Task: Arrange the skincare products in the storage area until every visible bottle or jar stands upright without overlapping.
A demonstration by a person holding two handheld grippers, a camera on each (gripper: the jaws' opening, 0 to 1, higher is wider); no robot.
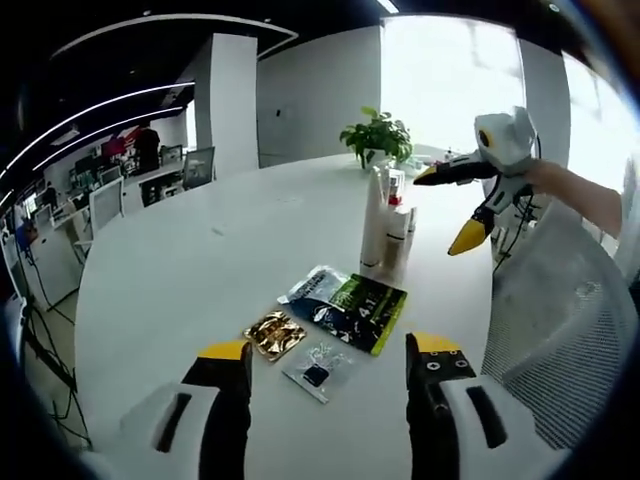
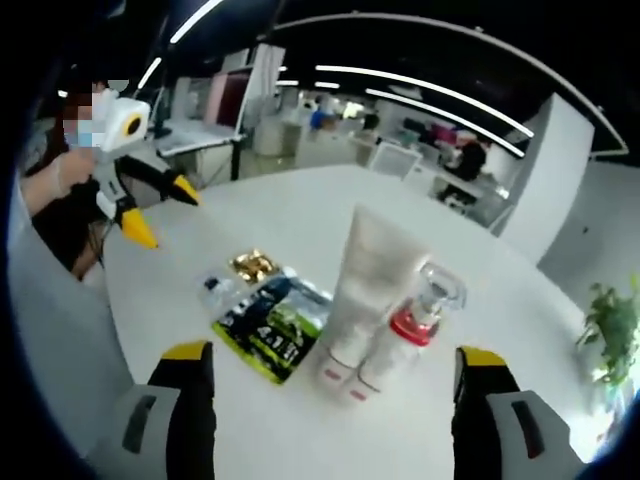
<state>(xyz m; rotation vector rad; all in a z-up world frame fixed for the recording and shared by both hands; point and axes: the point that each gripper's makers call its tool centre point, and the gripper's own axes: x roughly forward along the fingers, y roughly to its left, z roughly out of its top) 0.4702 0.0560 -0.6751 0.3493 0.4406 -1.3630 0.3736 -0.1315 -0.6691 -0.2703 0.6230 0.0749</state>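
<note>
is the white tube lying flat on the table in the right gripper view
No. The white tube stands on its cap on the table, next to a bottle with a red collar.

Desk (image 1: 200,270): plain white. Tube (image 2: 368,280): white, standing on its cap. Bottle (image 2: 400,340): white with red collar and clear cap. Big sachet (image 1: 358,310): black and green, white print. Small sachet (image 1: 273,334): shiny gold. Another sachet (image 1: 318,366): clear with a dark square. Left tongs (image 1: 327,350), right tongs (image 2: 335,360): black, yellow tips, white bodies. Plant (image 1: 378,135), upper centre: green leaves.
</note>
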